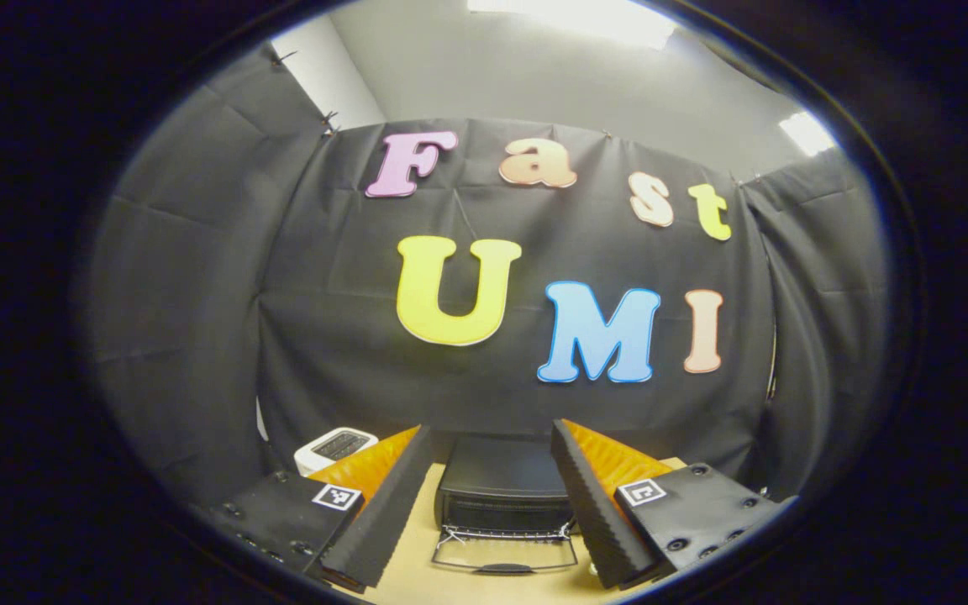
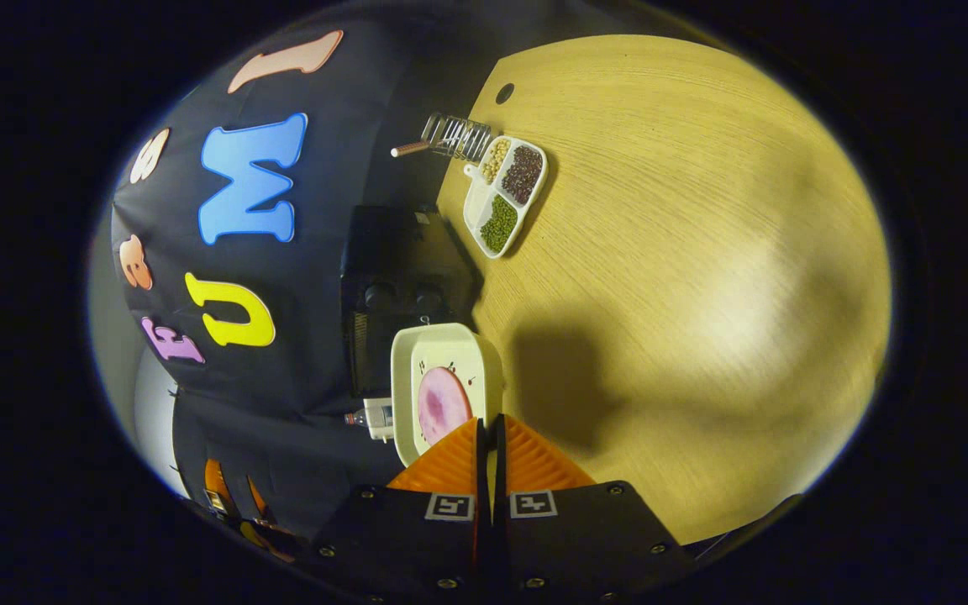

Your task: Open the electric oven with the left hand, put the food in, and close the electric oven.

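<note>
- Step in hand, as I judge it: the oven [image 1: 505, 487] stands open — its door [image 1: 505, 555] lies folded down toward the camera, with a wire rack at its mouth — and the food is about to go in.
- The left tool [image 1: 492, 512] hangs back from the oven with its fingers spread wide apart, gripping nothing; the oven sits between them at 6 o'clock of the left gripper view.
- The right tool [image 2: 488, 445] has its fingers pressed together on the rim of a white dish [image 2: 442, 353], which holds a pink round slice of food [image 2: 444, 405].
- Next move calls for carrying the dish level onto the rack, then closing the door.
- On the worktop [image 2: 686, 252], at 12 o'clock of the right gripper view, a divided tray [image 2: 505, 195] holds pale, dark and green beans in separate compartments; a wire holder [image 2: 457, 137] lies just beside it.
- A white appliance [image 1: 334, 447] stands at 7 o'clock of the left gripper view.
</note>
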Motion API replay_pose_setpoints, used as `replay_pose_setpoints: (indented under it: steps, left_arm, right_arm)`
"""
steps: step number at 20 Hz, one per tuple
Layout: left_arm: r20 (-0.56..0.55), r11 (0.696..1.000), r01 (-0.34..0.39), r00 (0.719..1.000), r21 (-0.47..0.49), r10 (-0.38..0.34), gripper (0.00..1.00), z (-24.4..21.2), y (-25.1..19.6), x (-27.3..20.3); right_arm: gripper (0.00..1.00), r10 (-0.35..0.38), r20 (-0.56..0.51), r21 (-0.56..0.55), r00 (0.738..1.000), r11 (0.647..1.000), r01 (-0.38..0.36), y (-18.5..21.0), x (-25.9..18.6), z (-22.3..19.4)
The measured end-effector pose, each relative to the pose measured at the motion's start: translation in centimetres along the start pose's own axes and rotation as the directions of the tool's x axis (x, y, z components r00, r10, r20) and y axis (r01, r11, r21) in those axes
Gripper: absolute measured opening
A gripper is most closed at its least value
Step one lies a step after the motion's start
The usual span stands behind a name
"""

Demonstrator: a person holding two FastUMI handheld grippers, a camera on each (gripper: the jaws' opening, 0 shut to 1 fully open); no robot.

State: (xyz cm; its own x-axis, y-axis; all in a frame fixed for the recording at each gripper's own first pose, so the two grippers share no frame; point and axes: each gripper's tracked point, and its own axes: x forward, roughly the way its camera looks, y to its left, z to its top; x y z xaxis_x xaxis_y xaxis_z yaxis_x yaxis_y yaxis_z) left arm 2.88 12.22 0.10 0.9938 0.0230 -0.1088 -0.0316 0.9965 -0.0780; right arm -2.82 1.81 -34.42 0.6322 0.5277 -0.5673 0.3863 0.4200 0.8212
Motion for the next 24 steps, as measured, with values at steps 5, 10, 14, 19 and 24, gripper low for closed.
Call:
replay_pose_setpoints:
  steps: [5, 10, 14, 19, 24]
  left_arm:
    - [-0.008, 0.999, 0.049, 0.999, 0.0, -0.049, 0.99, -0.1, 2.7, 0.6]
    - [-0.014, 0.998, 0.061, 0.998, -0.018, -0.062, 0.95, -0.1, 5.0, 0.3]
    - [-0.009, 0.999, 0.053, 0.999, -0.01, -0.053, 0.93, 0.1, 6.7, -0.3]
    - [-0.012, 0.999, 0.039, 0.999, -0.008, -0.039, 0.99, -0.1, 8.1, -1.2]
    - [-0.041, 1.0, 0.024, 0.999, -0.006, -0.024, 0.99, -0.7, 9.7, -1.1]
  right_arm:
    - [0.02, -0.005, 0.143, 0.075, 0.99, 0.997, -0.006, 3.6, 1.2, -2.6]
    - [0.01, -0.06, 0.208, 0.088, 0.976, 0.995, 0.042, 4.7, 4.5, -5.1]
    - [0.01, -0.108, 0.233, 0.119, 0.966, 0.989, 0.082, 5.7, 7.1, -6.0]
    - [0.01, -0.136, 0.256, 0.136, 0.957, 0.985, 0.104, 7.9, 12.2, -5.9]
    - [0.02, -0.159, 0.306, 0.203, 0.939, 0.974, 0.099, 10.0, 17.9, -4.4]
